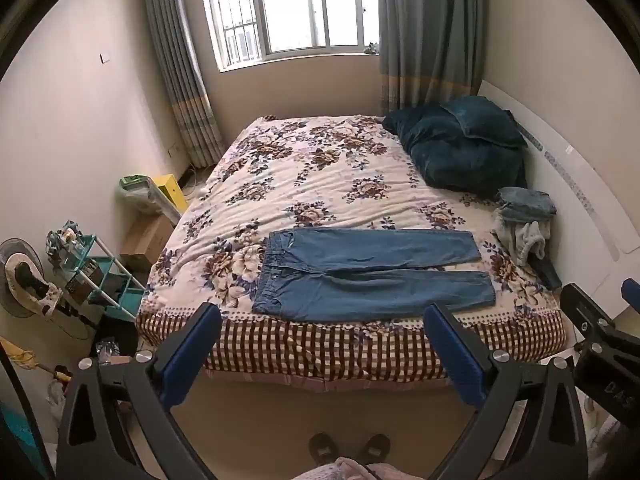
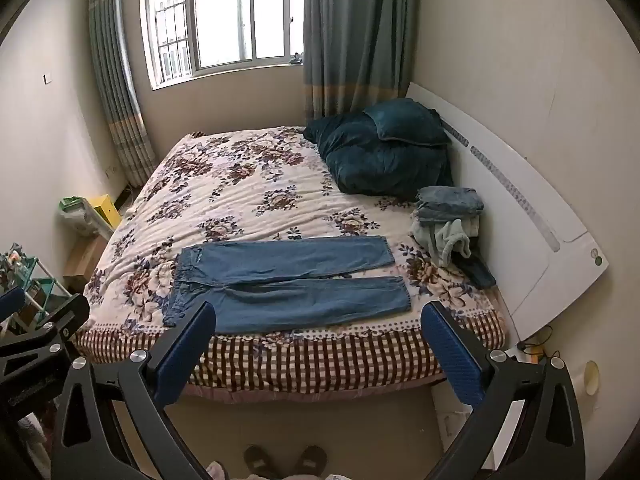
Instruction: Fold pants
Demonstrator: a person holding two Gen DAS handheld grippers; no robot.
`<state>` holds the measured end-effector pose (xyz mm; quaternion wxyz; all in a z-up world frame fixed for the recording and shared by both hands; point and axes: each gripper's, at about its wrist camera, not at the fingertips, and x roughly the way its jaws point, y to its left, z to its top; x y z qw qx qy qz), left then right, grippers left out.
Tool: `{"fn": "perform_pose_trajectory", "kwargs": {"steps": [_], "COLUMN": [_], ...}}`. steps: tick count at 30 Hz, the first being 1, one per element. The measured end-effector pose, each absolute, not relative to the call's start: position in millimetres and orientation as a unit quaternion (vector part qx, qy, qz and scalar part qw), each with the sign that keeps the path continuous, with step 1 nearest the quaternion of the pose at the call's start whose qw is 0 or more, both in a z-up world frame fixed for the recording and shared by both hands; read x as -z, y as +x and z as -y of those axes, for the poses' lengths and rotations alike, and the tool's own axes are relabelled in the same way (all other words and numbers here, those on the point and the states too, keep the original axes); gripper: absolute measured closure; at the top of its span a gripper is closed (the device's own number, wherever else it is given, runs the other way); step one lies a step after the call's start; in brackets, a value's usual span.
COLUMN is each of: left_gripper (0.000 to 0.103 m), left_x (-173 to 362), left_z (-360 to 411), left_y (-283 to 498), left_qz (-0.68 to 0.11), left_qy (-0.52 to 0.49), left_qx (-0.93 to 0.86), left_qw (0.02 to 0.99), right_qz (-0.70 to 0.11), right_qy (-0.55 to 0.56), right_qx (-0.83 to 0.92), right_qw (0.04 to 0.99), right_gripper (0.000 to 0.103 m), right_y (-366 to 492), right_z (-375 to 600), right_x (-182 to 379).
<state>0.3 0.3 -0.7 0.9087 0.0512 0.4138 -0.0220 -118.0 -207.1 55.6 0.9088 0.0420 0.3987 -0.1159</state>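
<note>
Blue jeans [image 1: 368, 276] lie flat and spread out near the front edge of the bed [image 1: 320, 344], waistband to the left, both legs pointing right; they also show in the right wrist view [image 2: 288, 284]. My left gripper [image 1: 322, 320] is open and empty, held in front of and above the bed's edge. My right gripper [image 2: 318, 320] is open and empty too, at the same distance from the bed. The right gripper's body shows at the right edge of the left wrist view [image 1: 600, 336].
A pile of folded and crumpled clothes [image 2: 448, 220] lies at the bed's right side by the white headboard [image 2: 532, 216]. Dark teal pillows [image 2: 384, 152] sit at the back right. A teal shelf rack [image 1: 100, 276] and boxes stand left of the bed. My slippered feet [image 1: 348, 448] are on the floor.
</note>
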Motion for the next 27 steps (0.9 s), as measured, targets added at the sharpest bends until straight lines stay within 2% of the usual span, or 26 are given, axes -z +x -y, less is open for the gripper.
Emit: {"fn": "perform_pose_trajectory", "kwargs": {"steps": [27], "left_gripper": [0.0], "left_x": [1], "left_z": [-2], "left_y": [3], "left_qz": [-0.403], "left_qy": [0.05], "left_qx": [0.022], "left_qw": [0.914], "right_qz": [-0.401], "right_qy": [0.046], "right_qx": [0.115], "right_qw": [0.908], "right_gripper": [0.0], "right_y": [-120], "right_z": [203], "right_x": [-51]}}
